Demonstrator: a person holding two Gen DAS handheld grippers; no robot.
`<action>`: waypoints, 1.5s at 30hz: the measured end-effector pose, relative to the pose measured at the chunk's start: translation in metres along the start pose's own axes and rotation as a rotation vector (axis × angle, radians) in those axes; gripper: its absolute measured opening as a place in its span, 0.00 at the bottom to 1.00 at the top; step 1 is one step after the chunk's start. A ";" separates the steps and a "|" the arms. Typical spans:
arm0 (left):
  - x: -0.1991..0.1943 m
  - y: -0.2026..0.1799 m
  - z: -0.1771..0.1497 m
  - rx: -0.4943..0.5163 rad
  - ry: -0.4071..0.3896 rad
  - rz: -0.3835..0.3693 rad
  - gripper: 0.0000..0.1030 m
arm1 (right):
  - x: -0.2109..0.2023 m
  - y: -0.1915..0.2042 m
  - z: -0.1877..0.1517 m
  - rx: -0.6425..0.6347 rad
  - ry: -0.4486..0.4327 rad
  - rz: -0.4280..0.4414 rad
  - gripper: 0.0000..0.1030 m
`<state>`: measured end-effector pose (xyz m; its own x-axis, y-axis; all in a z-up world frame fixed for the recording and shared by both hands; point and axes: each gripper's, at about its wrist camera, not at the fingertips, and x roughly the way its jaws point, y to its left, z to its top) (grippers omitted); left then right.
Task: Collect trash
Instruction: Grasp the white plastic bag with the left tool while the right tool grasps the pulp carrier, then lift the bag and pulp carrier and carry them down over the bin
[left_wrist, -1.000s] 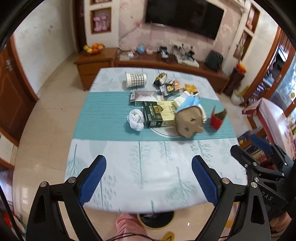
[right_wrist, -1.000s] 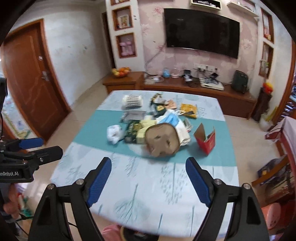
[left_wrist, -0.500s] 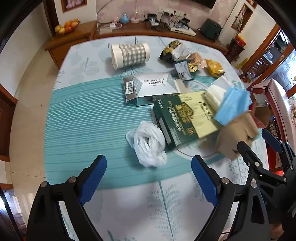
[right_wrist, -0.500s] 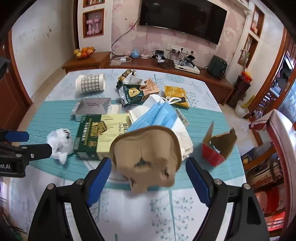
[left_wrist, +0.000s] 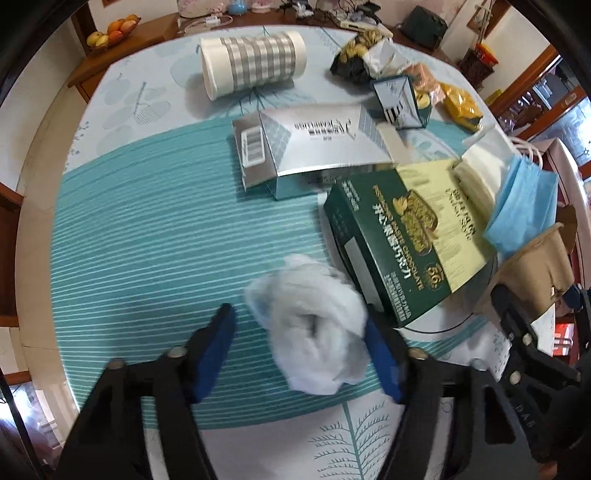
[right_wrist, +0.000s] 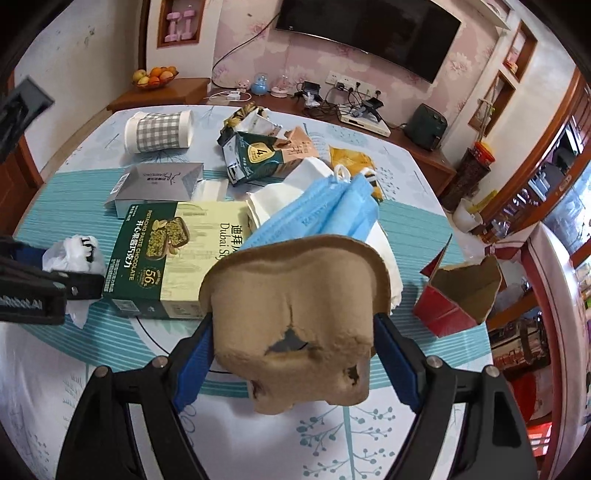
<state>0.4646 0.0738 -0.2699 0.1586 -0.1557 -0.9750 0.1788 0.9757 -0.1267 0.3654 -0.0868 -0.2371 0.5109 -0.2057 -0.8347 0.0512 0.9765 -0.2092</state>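
Observation:
Trash lies on the teal-striped tablecloth (left_wrist: 147, 236). In the left wrist view a crumpled white plastic bag (left_wrist: 314, 332) sits between the blue pads of my left gripper (left_wrist: 299, 347); the right pad touches it, the left pad stands apart, so the jaws are open. In the right wrist view a brown moulded pulp tray (right_wrist: 295, 314) fills the gap of my right gripper (right_wrist: 293, 354), both blue pads at its sides, jaws still wide. A green chocolate box (left_wrist: 399, 243), a silver carton (left_wrist: 314, 147) and blue masks (right_wrist: 325, 214) lie behind.
A checked white cup (left_wrist: 251, 62) lies on its side at the back. A torn red box (right_wrist: 458, 295) stands to the right. Snack wrappers (right_wrist: 258, 147) and a yellow packet (right_wrist: 351, 158) lie further back. A sideboard with a fruit bowl (right_wrist: 155, 75) stands beyond.
Both grippers have moved forward and down over the table. The left one now has the white bag between its pads, and its jaws have narrowed. The right one has the pulp tray.

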 end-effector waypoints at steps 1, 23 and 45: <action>0.003 0.000 0.000 0.000 0.014 -0.008 0.49 | -0.001 -0.001 0.000 0.008 0.002 0.000 0.75; -0.084 -0.013 -0.057 -0.047 -0.071 -0.092 0.33 | -0.076 -0.018 -0.012 0.132 -0.068 0.182 0.74; -0.234 -0.134 -0.226 -0.115 -0.403 0.022 0.33 | -0.226 -0.122 -0.124 0.063 -0.271 0.437 0.74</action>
<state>0.1842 0.0139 -0.0662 0.5327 -0.1604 -0.8309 0.0652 0.9867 -0.1487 0.1375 -0.1675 -0.0862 0.6998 0.2386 -0.6733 -0.1696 0.9711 0.1679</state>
